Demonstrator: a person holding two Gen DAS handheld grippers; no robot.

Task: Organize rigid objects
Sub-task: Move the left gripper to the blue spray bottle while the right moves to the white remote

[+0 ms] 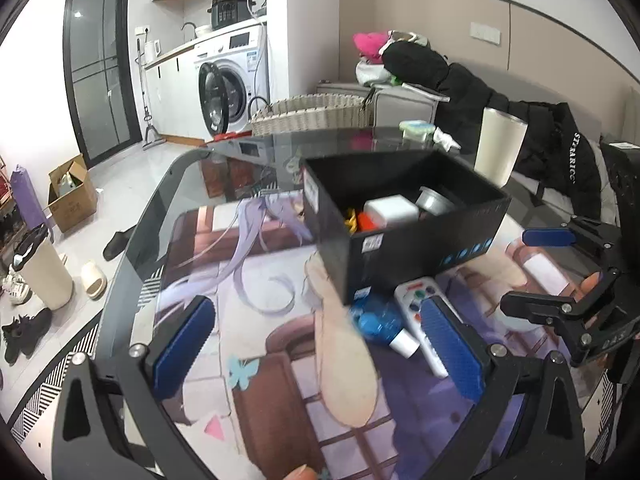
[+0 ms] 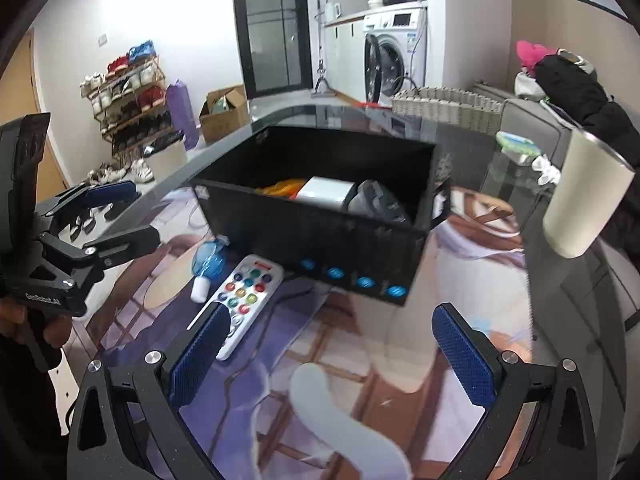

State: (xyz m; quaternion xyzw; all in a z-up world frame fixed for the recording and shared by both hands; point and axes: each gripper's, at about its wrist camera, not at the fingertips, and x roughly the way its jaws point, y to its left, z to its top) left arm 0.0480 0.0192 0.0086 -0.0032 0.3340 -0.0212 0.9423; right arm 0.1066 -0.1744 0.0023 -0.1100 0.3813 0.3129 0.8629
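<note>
My left gripper [image 1: 320, 344] hangs above the printed mat [image 1: 280, 360] with its blue pads spread wide and nothing between them. My right gripper [image 2: 340, 360] is just as wide and just as empty, poised over the same mat a little to the right.

Just ahead of my left gripper's right pad lies the white remote [image 1: 416, 320] with its coloured buttons, flat on the mat; in the right wrist view the same remote [image 2: 244, 300] runs toward my right gripper's left pad, and its near end is hidden behind that pad. Beside the remote, on its left, lies a small blue bottle [image 2: 210, 266] with a white cap, on its side.

Both things lie right in front of the black box [image 1: 404, 216], which stands open on the mat. Inside it I see a white block [image 2: 326, 192], something orange [image 2: 280, 188] and a grey object [image 2: 380, 200].

Farther off, a cream tumbler [image 1: 500, 148] stands upright on the glass table [image 1: 168, 184], well apart from the box. A woven basket [image 2: 448, 108] sits beyond the table's far edge.
</note>
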